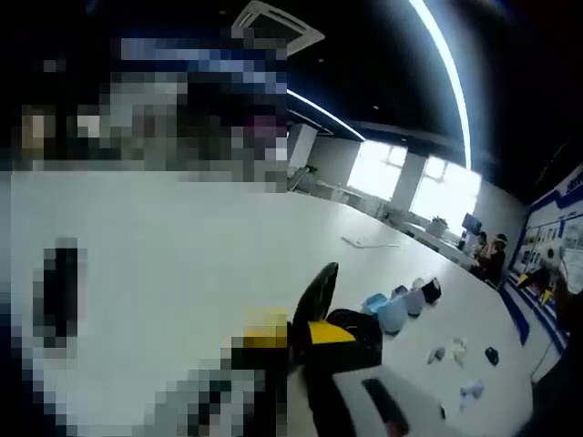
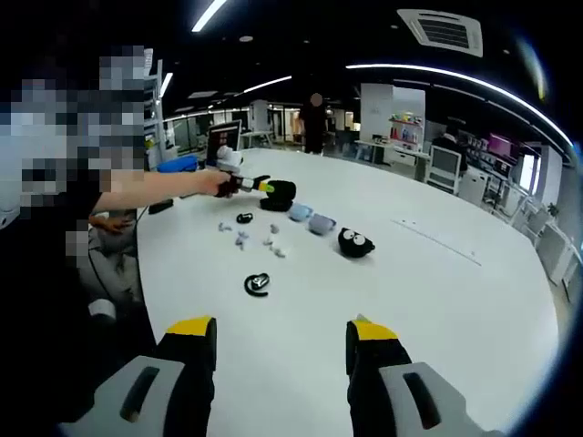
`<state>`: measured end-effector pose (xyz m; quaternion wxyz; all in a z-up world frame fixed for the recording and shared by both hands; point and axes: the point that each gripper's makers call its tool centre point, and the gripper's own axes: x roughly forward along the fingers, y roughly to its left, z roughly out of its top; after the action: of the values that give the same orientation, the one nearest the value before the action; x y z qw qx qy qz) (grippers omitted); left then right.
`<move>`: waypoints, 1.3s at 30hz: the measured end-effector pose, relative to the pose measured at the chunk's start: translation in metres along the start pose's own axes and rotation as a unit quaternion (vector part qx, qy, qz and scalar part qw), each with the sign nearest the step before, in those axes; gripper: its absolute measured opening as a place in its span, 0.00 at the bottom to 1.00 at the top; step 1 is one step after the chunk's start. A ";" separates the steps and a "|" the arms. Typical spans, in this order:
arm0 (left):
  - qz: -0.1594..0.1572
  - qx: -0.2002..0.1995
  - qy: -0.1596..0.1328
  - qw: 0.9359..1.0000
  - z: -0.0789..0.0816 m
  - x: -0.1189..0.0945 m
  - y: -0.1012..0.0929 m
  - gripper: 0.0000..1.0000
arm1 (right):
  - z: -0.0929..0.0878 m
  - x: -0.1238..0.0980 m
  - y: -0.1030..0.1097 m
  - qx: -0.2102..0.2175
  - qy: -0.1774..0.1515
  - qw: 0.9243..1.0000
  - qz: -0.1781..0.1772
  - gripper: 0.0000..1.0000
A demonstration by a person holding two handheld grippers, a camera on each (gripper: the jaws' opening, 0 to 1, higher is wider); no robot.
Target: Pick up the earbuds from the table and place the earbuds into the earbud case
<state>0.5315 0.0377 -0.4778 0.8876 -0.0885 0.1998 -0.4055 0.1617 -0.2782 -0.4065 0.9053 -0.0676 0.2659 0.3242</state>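
Right gripper view shows your right gripper (image 2: 281, 350) with jaws apart above the table (image 2: 437, 300). An earbud (image 2: 257, 284) lies ahead; cases (image 2: 310, 218) stand farther. Lower straight over it. Left gripper (image 2: 264, 188) reaches there; its jaws I cannot tell.

In the left gripper view, the left gripper (image 1: 314, 341) is partly obscured by blur; its jaw spacing cannot be determined. In the right gripper view, the earbuds (image 2: 244, 234) near the white table's (image 2: 437, 300) left edge are too small to count. The black earbud case (image 2: 278, 193) interior is indistinct.
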 end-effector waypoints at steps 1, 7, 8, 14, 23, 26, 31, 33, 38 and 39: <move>0.001 -0.002 0.000 1.000 -0.002 -0.001 0.001 0.08 | 0.000 0.000 0.000 0.001 0.000 1.000 0.000 0.55; 0.004 -0.001 -0.011 1.000 -0.003 -0.004 -0.002 0.07 | -0.001 0.001 0.002 0.007 -0.005 1.000 0.001 0.55; 0.004 0.000 -0.013 1.000 -0.002 -0.005 -0.002 0.07 | -0.001 0.002 0.003 0.008 -0.005 1.000 0.002 0.55; -0.001 0.010 -0.027 1.000 0.007 -0.012 -0.014 0.07 | -0.002 0.005 0.007 0.011 -0.008 1.000 0.008 0.55; -0.025 0.035 -0.032 0.999 0.016 -0.025 -0.055 0.07 | -0.002 0.006 0.015 0.012 -0.016 1.000 0.017 0.55; -0.050 0.045 -0.035 0.997 0.018 -0.035 -0.089 0.07 | -0.003 0.003 0.022 0.011 -0.024 0.999 0.024 0.55; -0.074 0.060 -0.038 0.995 0.015 -0.049 -0.135 0.07 | -0.005 -0.003 0.029 0.010 -0.032 0.999 0.027 0.55; -0.087 0.067 -0.038 0.993 0.013 -0.054 -0.151 0.07 | -0.007 -0.007 0.032 0.011 -0.036 0.999 0.028 0.55; -0.113 0.076 -0.036 0.990 0.000 -0.064 -0.191 0.07 | -0.011 -0.014 0.039 0.011 -0.043 0.999 0.029 0.55; -0.119 0.077 -0.035 0.989 -0.001 -0.066 -0.190 0.07 | -0.012 -0.016 0.041 0.012 -0.045 0.998 0.029 0.55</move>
<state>0.3620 -0.0377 -0.3991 0.8436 -0.0569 0.1250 -0.5191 0.1206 -0.2590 -0.4066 0.9071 -0.0341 0.2308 0.3502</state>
